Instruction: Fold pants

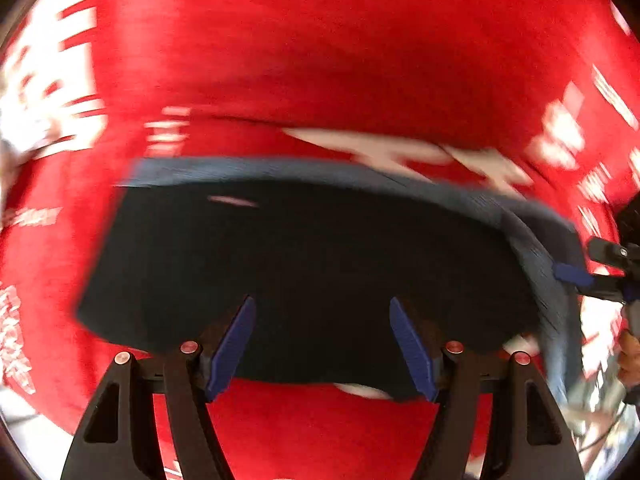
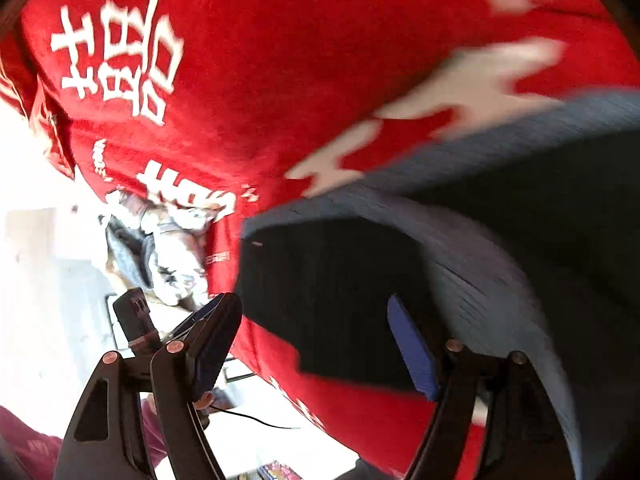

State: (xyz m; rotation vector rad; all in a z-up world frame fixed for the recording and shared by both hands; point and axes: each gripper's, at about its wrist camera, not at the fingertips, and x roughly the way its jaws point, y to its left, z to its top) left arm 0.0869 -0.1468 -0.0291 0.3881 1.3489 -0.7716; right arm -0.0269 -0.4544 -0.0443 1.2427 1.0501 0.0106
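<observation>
Here we see both tongs released: left gripper [image 1: 322, 344] and right gripper [image 2: 316, 346] hover over dark pants [image 1: 304, 276] (blurred) on the red cloth [image 1: 320, 48] at twelve o'clock.

Left gripper [image 1: 322, 342] and right gripper [image 2: 316, 344] both gape, holding nothing.

Black tongs [image 1: 322, 344] with blue ribbed pads [image 1: 234, 344], copper-coloured rivets; maroon sleeve [image 2: 28, 448].

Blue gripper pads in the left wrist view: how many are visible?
3: two on the left gripper, left pad, right pad; one on the right gripper at the right edge. Its other is hidden.
</observation>
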